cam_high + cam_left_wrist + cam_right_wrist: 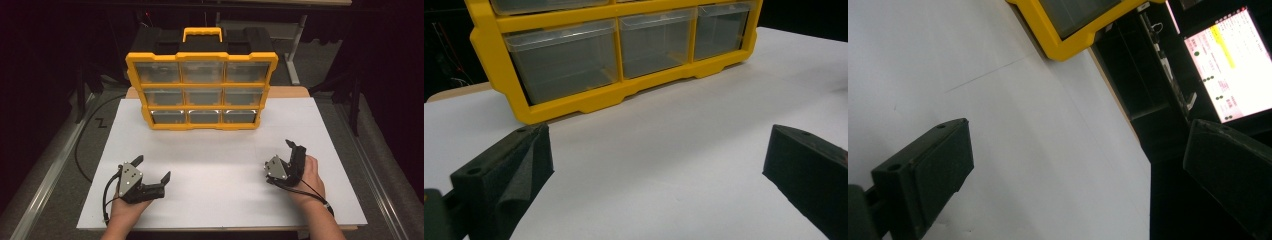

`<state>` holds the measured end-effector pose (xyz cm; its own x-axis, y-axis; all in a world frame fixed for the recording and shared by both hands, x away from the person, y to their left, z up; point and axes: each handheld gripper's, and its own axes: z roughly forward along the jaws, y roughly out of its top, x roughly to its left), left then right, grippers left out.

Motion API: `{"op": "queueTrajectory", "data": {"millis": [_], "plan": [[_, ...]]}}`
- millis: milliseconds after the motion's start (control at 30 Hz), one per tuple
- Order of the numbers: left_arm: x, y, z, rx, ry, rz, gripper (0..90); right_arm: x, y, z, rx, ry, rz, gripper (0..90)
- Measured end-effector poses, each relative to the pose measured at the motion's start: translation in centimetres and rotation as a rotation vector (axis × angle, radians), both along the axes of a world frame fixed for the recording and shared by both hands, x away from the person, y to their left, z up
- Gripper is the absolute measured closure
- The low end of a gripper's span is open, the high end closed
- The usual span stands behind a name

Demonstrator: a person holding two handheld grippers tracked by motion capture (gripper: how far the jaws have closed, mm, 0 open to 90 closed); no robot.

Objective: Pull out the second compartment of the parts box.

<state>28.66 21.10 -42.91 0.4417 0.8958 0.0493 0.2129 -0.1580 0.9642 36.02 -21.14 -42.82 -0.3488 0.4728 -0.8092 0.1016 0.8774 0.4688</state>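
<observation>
A yellow and black organizer case [201, 90] stands upright at the back middle of the white table [225, 165], with three rows of clear drawers facing me. Its bottom drawers [651, 42] look empty in the left gripper view. My left gripper [154, 167] rests near the front left of the table, open, with nothing between its jaws [656, 170]. At the front right a hand holds my right gripper [278, 156], rolled onto its side. It is also open and empty [1078, 175]. A corner of the case [1073, 30] shows in the right gripper view.
A yellow carry handle [202, 33] tops the case. A lit monitor [1228, 65] glows beyond the table's right edge. Dark floor, a cable [87, 135] and table legs surround the table. Bare white surface lies between the grippers and the case.
</observation>
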Motion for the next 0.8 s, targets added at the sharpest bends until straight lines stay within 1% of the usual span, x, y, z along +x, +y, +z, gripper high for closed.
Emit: {"op": "queueTrajectory", "data": {"millis": [67, 133, 233, 300, 467, 500, 533, 600, 633, 667, 700, 733, 767, 800], "plan": [[0.0, 0.0, 0.0, 0.0, 0.002, 0.002, 0.4, -0.1, 0.2, 0.1, -0.034, -0.001, 0.01, 1.1], [0.0, 0.0, 0.0, -0.002, 0.004, 0.002, 0.3, -0.2, 0.3, 0.1, -0.058, -0.005, 0.021, 1.1], [-0.1, 0.0, 0.0, 0.002, 0.002, 0.004, 0.3, -0.3, 0.6, 0.1, -0.083, -0.013, 0.023, 1.0], [-0.1, 0.1, 0.0, 0.003, 0.003, 0.005, 0.3, -0.4, 0.7, 0.0, -0.11, -0.019, 0.026, 1.1], [-0.1, 0.0, 0.0, 0.007, 0.001, 0.0, 0.4, -0.6, 1.0, -0.1, -0.138, -0.028, 0.031, 1.0], [-0.1, -0.1, 0.0, 0.006, 0.002, -0.002, 0.4, -0.6, 1.0, 0.0, -0.159, -0.035, 0.041, 1.1], [0.0, -0.1, -0.1, 0.007, 0.004, -0.003, 0.4, -0.6, 1.1, -0.1, -0.151, -0.032, 0.032, 1.0], [0.0, -0.2, -0.1, 0.011, 0.005, -0.004, 0.4, -0.6, 1.1, -0.1, -0.184, -0.043, 0.046, 1.1], [0.0, -0.2, -0.1, 0.012, 0.004, -0.006, 0.4, -0.6, 1.2, -0.1, -0.189, -0.047, 0.047, 1.0], [0.0, -0.2, -0.1, 0.012, 0.003, -0.007, 0.3, -0.7, 1.2, -0.1, -0.186, -0.04, 0.04, 1.1], [-0.1, -0.2, -0.1, 0.013, 0.002, -0.008, 0.4, -0.7, 1.2, 0.0, -0.216, -0.053, 0.056, 1.1], [-0.1, -0.2, -0.1, 0.013, 0.002, -0.008, 0.4, -0.7, 1.3, 0.0, -0.214, -0.06, 0.052, 1.1], [-0.1, -0.2, 0.0, 0.011, 0.002, -0.007, 0.4, -0.8, 1.3, 0.0, -0.218, -0.053, 0.048, 1.0], [-0.1, -0.2, -0.1, 0.011, 0.002, -0.006, 0.4, -0.8, 1.3, 0.0, -0.227, -0.057, 0.048, 1.1]]}}
